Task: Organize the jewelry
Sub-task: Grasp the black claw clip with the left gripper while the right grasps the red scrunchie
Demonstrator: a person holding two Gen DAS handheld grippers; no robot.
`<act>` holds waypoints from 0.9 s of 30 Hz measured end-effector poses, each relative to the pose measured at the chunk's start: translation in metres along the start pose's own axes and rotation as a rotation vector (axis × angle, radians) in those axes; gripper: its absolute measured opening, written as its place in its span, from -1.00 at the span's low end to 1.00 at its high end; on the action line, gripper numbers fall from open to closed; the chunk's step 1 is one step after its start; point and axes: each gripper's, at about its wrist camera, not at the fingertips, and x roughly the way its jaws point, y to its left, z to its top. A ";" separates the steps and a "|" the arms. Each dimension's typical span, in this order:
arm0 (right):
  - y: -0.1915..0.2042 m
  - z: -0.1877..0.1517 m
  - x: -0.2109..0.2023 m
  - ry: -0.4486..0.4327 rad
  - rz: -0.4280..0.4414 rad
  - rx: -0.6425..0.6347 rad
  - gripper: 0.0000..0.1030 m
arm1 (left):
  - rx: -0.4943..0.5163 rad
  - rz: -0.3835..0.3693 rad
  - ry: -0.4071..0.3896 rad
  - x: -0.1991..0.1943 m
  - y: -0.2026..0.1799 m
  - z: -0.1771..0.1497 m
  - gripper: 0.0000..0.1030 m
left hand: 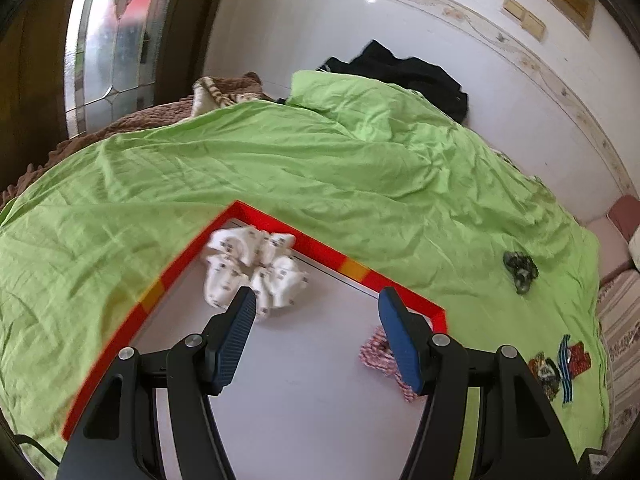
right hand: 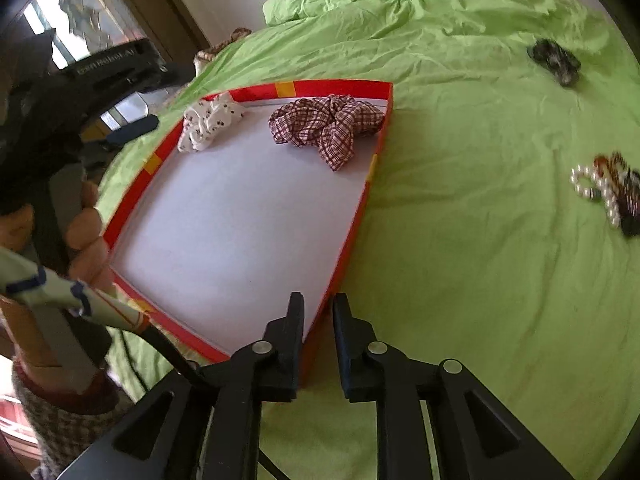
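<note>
Left gripper (left hand: 316, 300) open, empty, over red tray (right hand: 340, 87): white scrunchie (right hand: 210, 122), plaid scrunchie (right hand: 328, 124).

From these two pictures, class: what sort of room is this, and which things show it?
Most likely a bedroom at home. The work is done on a bed under a rumpled green sheet, with a brown blanket and dark clothes piled at its far end beside a wall.
</note>
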 end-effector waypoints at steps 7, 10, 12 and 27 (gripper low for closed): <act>-0.040 -0.022 -0.052 -0.120 -0.069 -0.037 -0.33 | 0.126 -0.026 0.011 -0.008 -0.048 -0.026 0.22; -0.074 -0.031 -0.077 -0.153 -0.122 -0.014 -0.33 | 0.183 -0.039 0.021 -0.012 -0.072 -0.039 0.22; -0.099 -0.037 -0.091 -0.170 -0.181 0.001 -0.33 | 0.220 -0.058 0.040 -0.013 -0.089 -0.049 0.22; -0.301 -0.024 -0.198 -0.386 -0.347 0.316 -0.32 | 0.416 -0.300 0.291 0.007 -0.241 -0.135 0.22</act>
